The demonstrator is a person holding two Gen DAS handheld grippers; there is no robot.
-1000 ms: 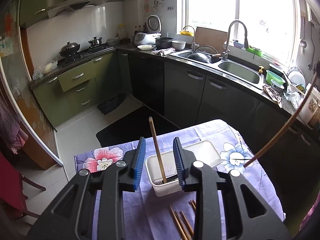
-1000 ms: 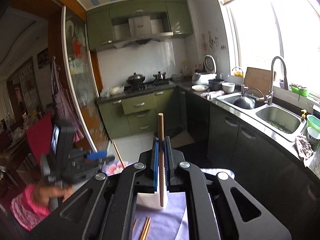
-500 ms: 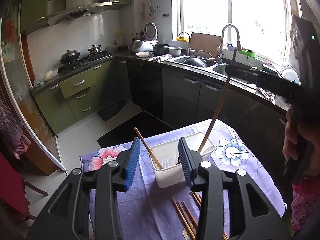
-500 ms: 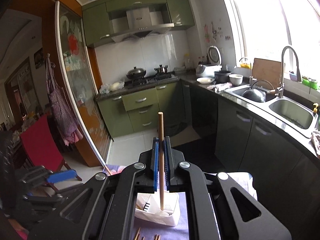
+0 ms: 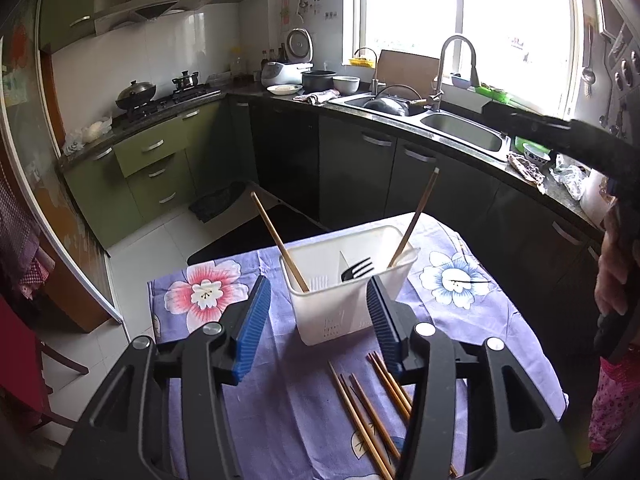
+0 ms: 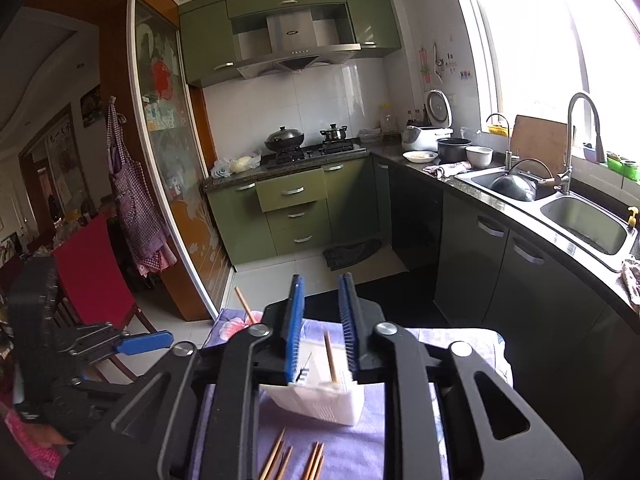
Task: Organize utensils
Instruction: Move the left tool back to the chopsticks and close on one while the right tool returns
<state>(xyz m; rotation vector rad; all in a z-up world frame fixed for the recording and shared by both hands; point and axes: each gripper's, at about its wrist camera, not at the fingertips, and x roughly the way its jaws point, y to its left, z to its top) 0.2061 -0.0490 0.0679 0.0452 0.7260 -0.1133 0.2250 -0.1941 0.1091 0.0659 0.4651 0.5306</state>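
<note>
The chopsticks (image 5: 370, 408) lie loose on the cloth at six o'clock of the white basket (image 5: 348, 280); light, stiff, slippery, best pinched mid-shaft; left gripper (image 5: 316, 320) half open and empty, its jaws just widening; right gripper (image 6: 322, 322) has just parted slightly, pressing nothing, one chopstick (image 6: 330, 356) standing in the basket below.

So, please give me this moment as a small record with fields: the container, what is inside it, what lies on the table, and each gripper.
container: white utensil holder, upright on the floral tablecloth
inside: two chopsticks, one leaning in each compartment; black fork
on table: loose chopsticks in front of the holder
left gripper: jaws just been opening, nothing between them
right gripper: jaws just been opening, pads clear of the chopstick dropped in the holder
</note>
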